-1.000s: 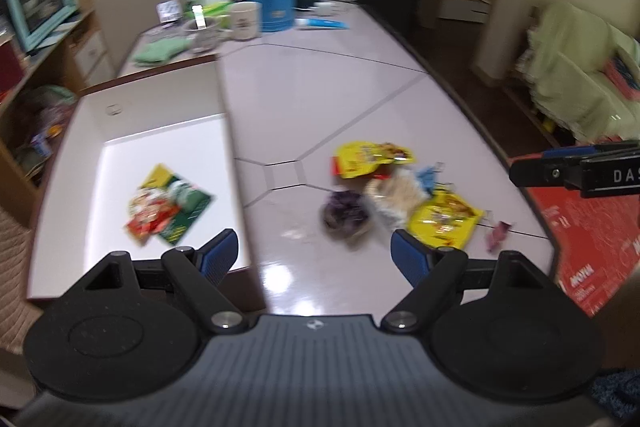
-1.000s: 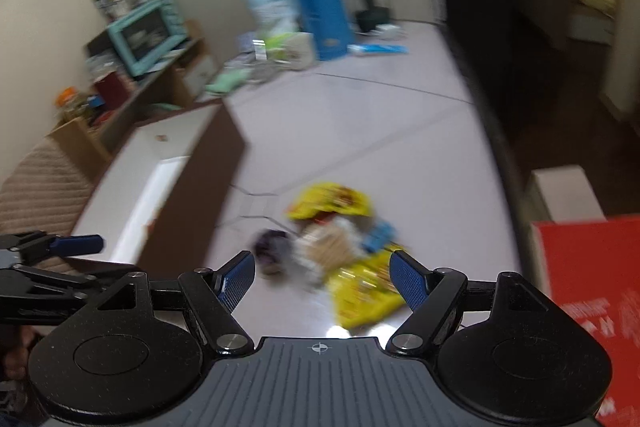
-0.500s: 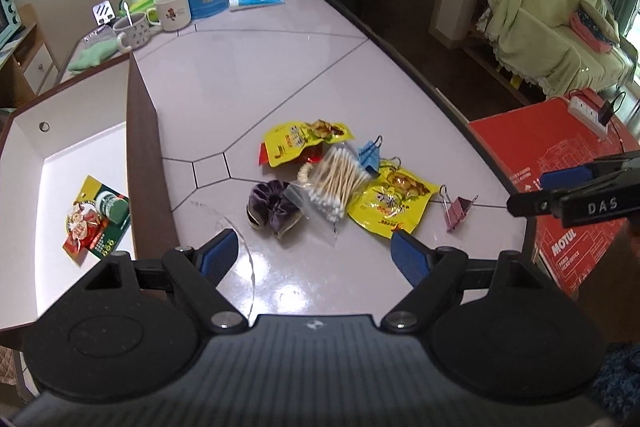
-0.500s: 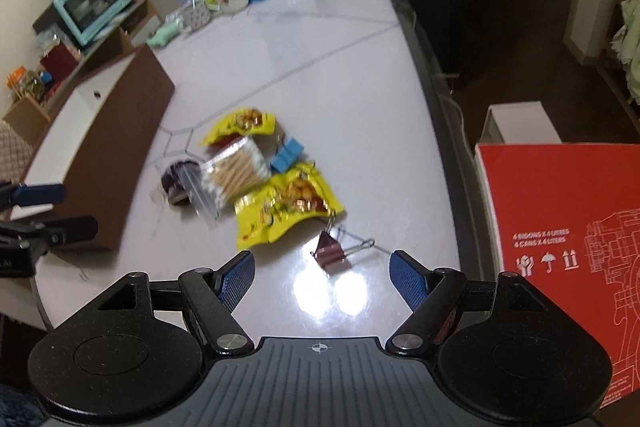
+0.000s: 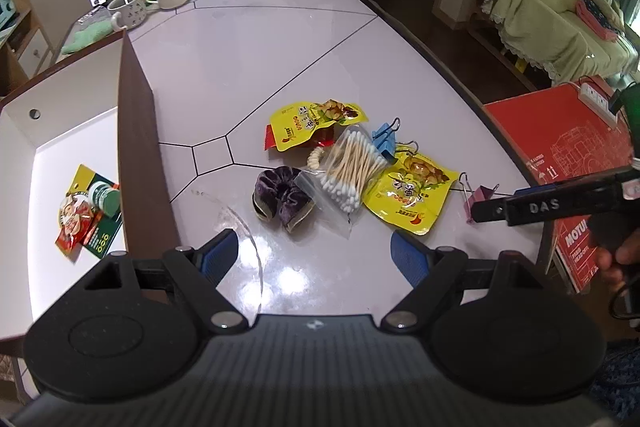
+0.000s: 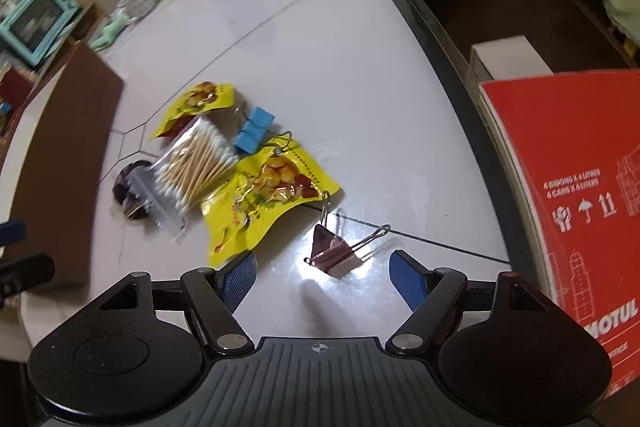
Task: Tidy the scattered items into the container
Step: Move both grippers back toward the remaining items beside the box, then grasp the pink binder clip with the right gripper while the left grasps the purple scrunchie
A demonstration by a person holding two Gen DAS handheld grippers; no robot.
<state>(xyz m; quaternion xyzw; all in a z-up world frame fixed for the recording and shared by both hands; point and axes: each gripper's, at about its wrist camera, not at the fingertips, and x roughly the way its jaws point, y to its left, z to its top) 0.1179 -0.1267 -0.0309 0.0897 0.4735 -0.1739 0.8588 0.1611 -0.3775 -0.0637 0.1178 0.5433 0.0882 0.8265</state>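
**Left gripper open above the scattered pile**

The left gripper (image 5: 314,255) stood wide and empty over the table (image 5: 248,59). Ahead lay a purple scrunchie (image 5: 280,197), a cotton swab bag (image 5: 352,167) and two yellow snack packets (image 5: 412,193). A packet (image 5: 86,213) lay in the container (image 5: 132,131).

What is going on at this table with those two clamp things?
A person is tidying small items into the white tray with a handheld tool in each hand. Both tools are open and hold nothing. The right tool hangs just above the pink binder clip; the left tool is near the purple scrunchie. One snack packet already lies in the tray. The cotton swab bag, two yellow packets and a blue clip are still on the table.
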